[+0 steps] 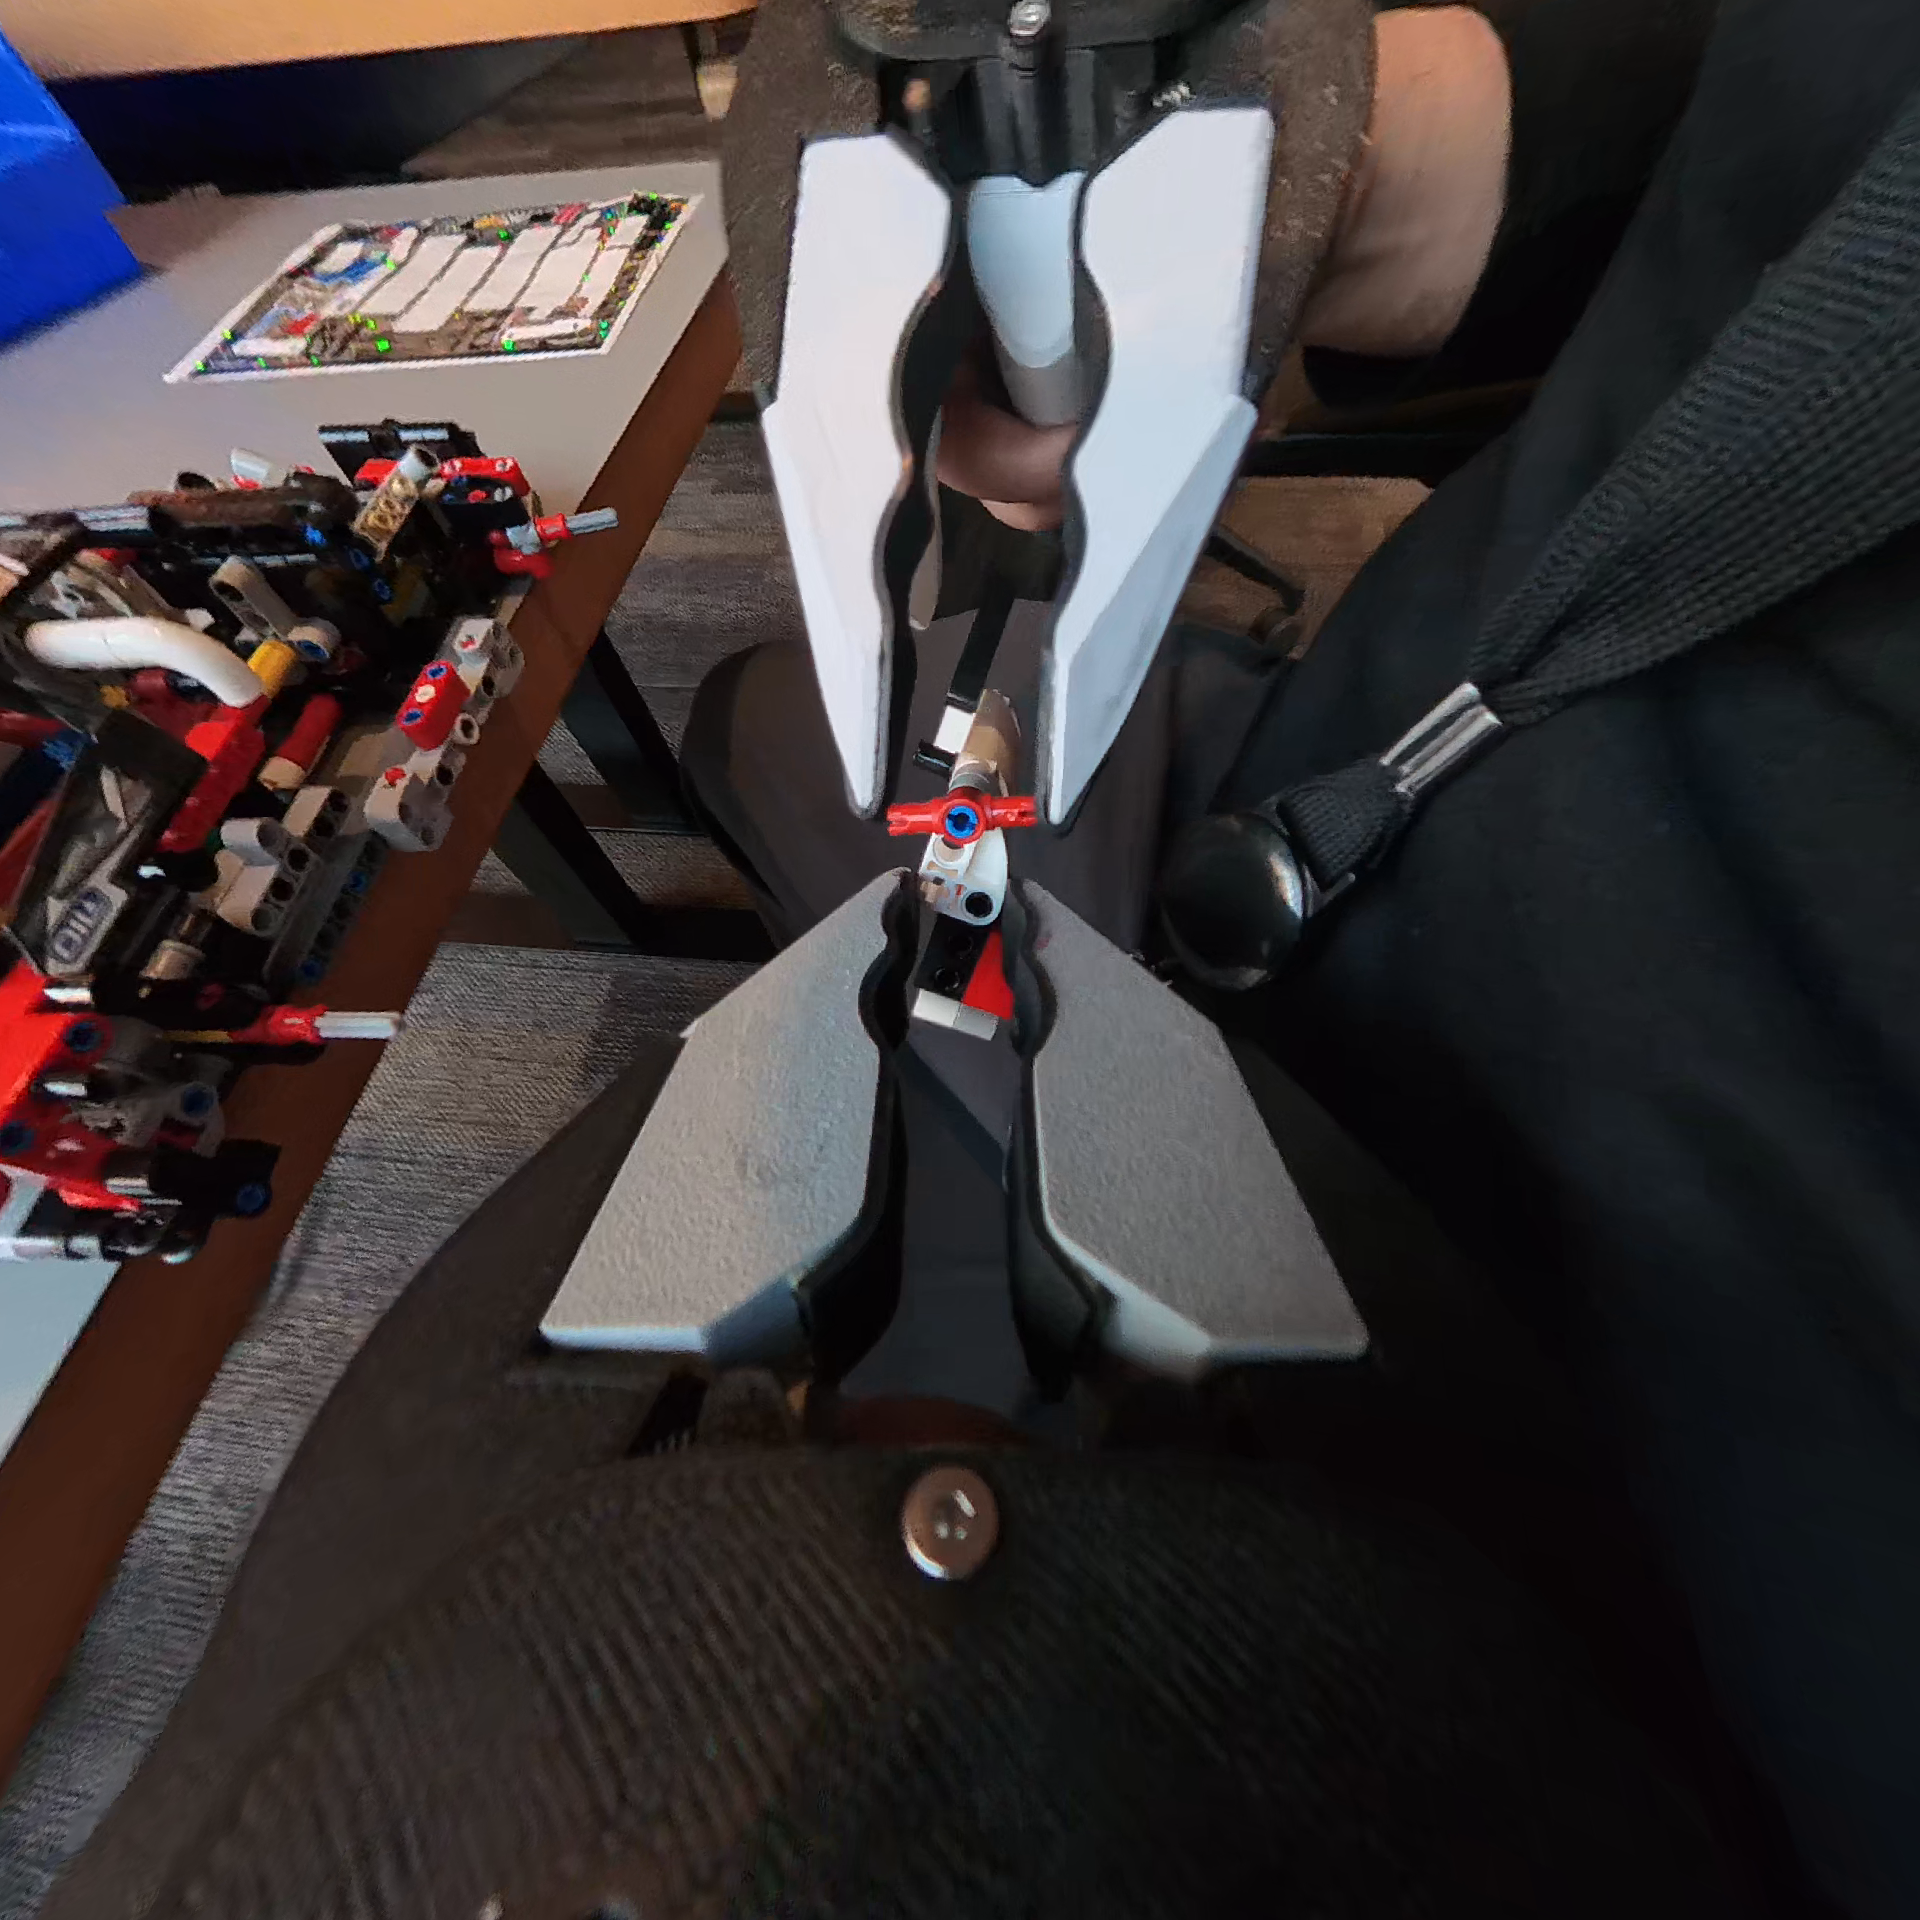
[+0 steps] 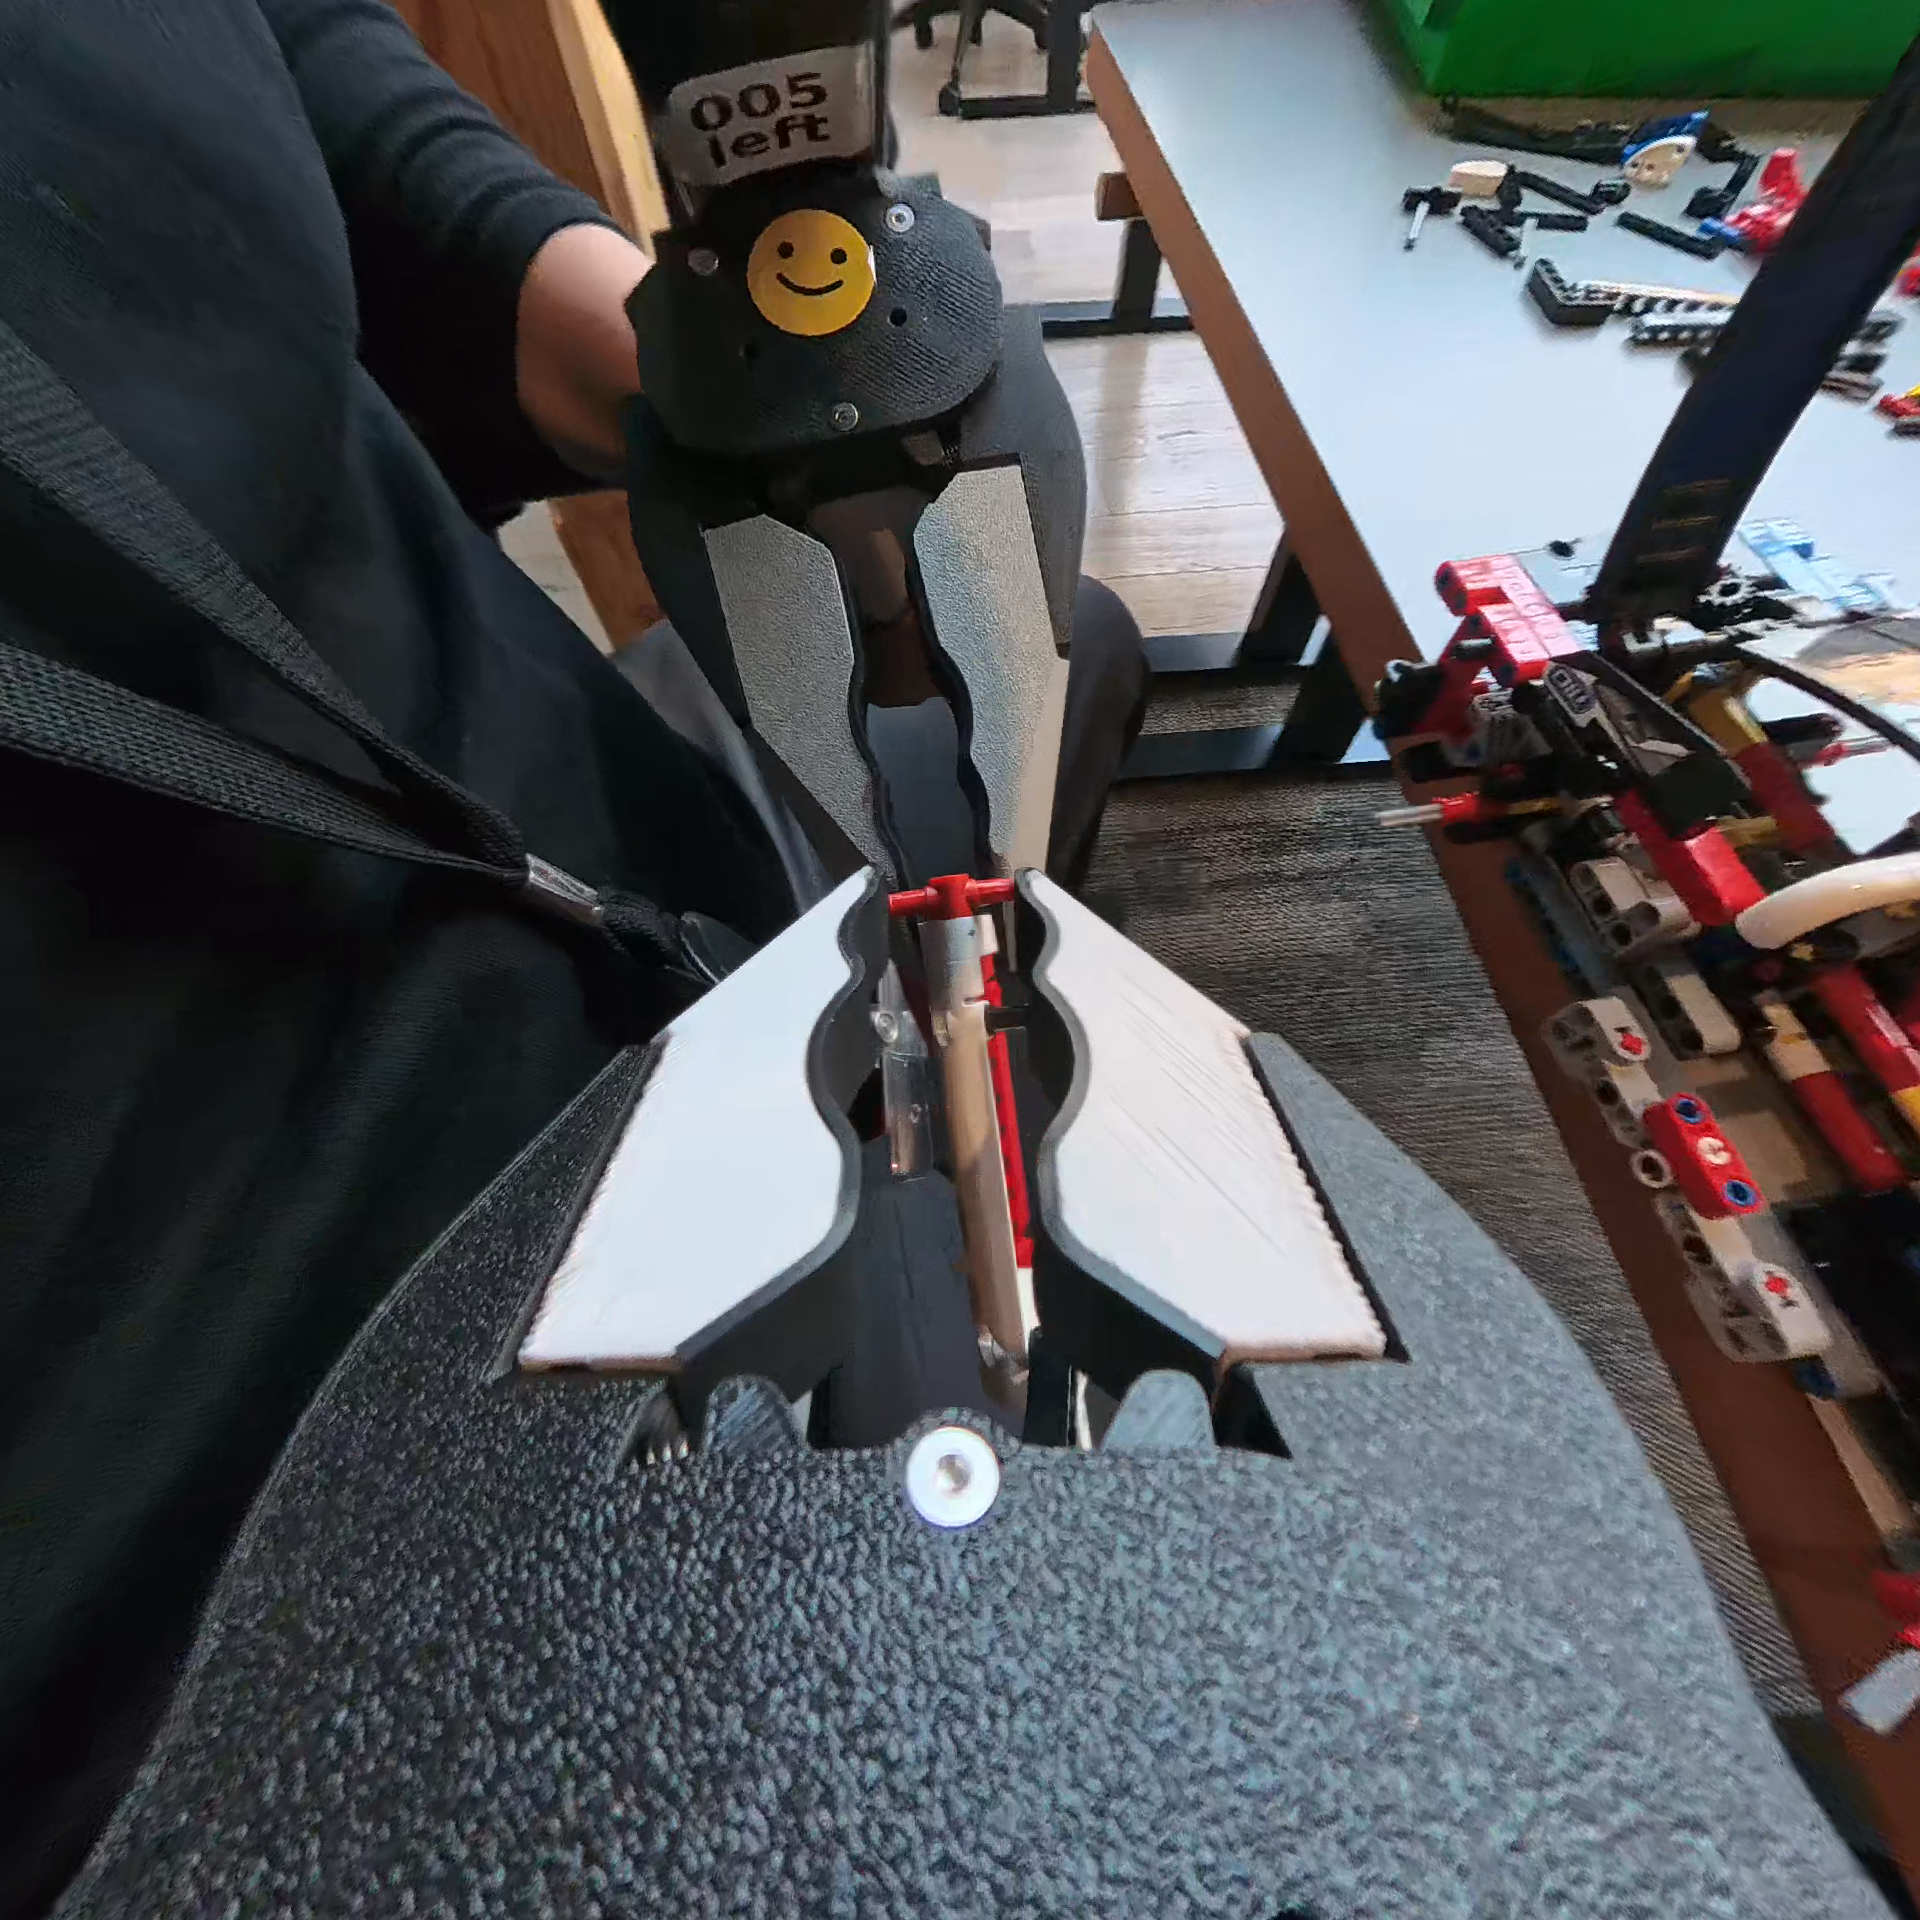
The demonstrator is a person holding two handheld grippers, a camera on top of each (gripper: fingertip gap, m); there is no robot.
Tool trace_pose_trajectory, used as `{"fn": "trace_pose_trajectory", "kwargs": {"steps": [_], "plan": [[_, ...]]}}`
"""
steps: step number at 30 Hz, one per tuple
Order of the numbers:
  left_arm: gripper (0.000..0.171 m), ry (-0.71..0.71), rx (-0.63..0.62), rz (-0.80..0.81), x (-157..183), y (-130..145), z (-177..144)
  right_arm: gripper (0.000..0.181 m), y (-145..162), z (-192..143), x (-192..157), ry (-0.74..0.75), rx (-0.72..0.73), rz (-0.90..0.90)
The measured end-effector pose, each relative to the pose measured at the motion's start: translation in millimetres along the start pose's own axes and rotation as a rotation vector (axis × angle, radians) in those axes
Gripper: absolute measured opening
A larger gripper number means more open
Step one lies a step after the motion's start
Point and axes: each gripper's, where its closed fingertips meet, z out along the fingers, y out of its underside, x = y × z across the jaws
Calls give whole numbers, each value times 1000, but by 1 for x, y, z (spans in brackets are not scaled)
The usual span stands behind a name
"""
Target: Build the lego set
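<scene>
Both tongs meet tip to tip over the person's lap, off the edge of the desk point(image 1: 644, 416).

Left tongs point(image 1: 961, 888): clenched on a small lego sub-assembly point(image 1: 961, 956) of black, white and red pieces. It sits pinched between the two grey fingers point(image 1: 769, 1122), with a white rounded piece poking out past the tips.

Right tongs point(image 1: 956, 816): seen from the left wrist view coming in from above, white fingers point(image 1: 842, 468) narrowed around a red cross-shaped connector point(image 1: 961, 818) with a blue pin at its centre. In the right wrist view the same red connector point(image 2: 951, 896) sits right at the fingertips, capping a long grey-and-red strip point(image 2: 982, 1122) that runs back between the jaws. The tongs grip this strip. The connector is just beside the white piece of the left sub-assembly; whether they touch cannot be told.

The main lego model point(image 1: 208, 790), red, black and grey, lies on the desk to the left in the left wrist view. A printed instruction sheet point(image 1: 447, 286) lies beyond it. Loose lego parts point(image 2: 1621, 239) are scattered farther along the desk in the right wrist view.
</scene>
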Motion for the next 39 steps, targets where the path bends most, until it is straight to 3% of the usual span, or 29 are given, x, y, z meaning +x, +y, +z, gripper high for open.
{"fn": "trace_pose_trajectory", "kwargs": {"steps": [8,15,21,24,26,28,30,34,39], "plan": [[13,-10,-4,-180,-10,8,4,22,6,6,15,222,-77,-177],[13,50,124,-207,-15,-2,-6,33,12,-24,29,128,-26,32],[13,88,274,-139,-22,-20,-17,11,-1,-34,28,69,45,98],[14,40,270,-36,-29,-22,-17,14,-3,-30,34,112,38,83],[13,-6,217,-28,-38,-15,-15,25,-5,-31,37,162,35,37],[14,11,181,-129,-39,-11,-10,24,0,-30,41,210,-16,-21],[14,103,189,-337,-35,-11,-5,28,8,-26,45,262,-83,-87],[13,146,206,-677,-43,-7,-1,38,19,-19,48,371,-209,-290],[14,153,196,-826,-45,0,1,45,37,-6,51,448,-318,-404]]}}
